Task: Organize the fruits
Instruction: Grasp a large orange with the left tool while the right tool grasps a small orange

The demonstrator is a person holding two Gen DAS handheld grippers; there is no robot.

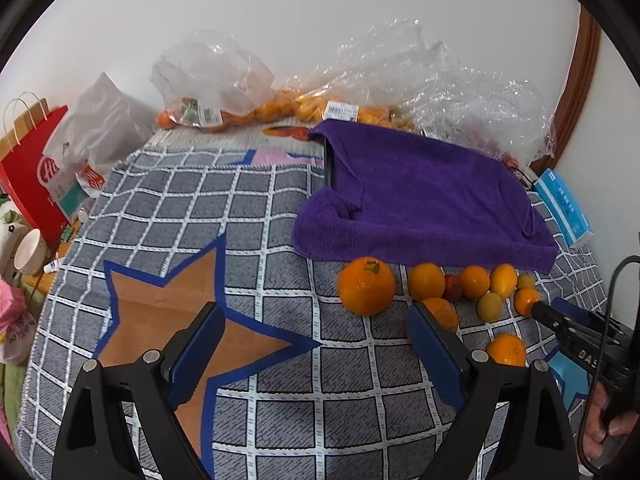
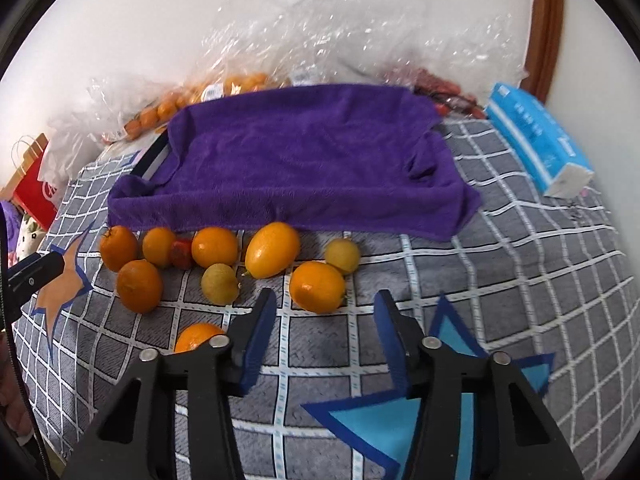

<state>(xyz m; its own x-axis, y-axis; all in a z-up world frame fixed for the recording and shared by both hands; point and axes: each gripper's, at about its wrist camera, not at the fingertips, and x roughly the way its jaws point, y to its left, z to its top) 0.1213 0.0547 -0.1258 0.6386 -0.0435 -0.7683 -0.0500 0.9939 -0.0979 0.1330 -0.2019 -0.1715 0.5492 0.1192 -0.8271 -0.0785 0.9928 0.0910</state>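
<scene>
Blue pads line both grippers, and neither holds anything. The left gripper [image 1: 316,336] hangs with its jaws wide apart over the grey checked cloth [image 1: 280,224] on the tabletop, the large orange [image 1: 366,286] just beyond its fingertips. The right gripper [image 2: 326,312] has its jaws partly apart, with only cloth between them; a round orange [image 2: 317,286] lies just ahead.

The loose fruits sit in a cluster on the cloth along the near edge of a purple towel [image 2: 304,156]: oranges, an oval yellow-orange fruit [image 2: 272,249], two small yellowish-green fruits [image 2: 219,283] and a small red fruit [image 2: 182,253] wedged between two oranges.

Behind the towel, clear plastic bags [image 1: 216,76] by the wall hold small orange fruits [image 1: 272,110]; another crumpled bag [image 2: 424,68] holds something reddish that cannot be told. A blue tissue pack [image 2: 536,140] lies at the right, a red paper bag [image 1: 28,172] at the left.
</scene>
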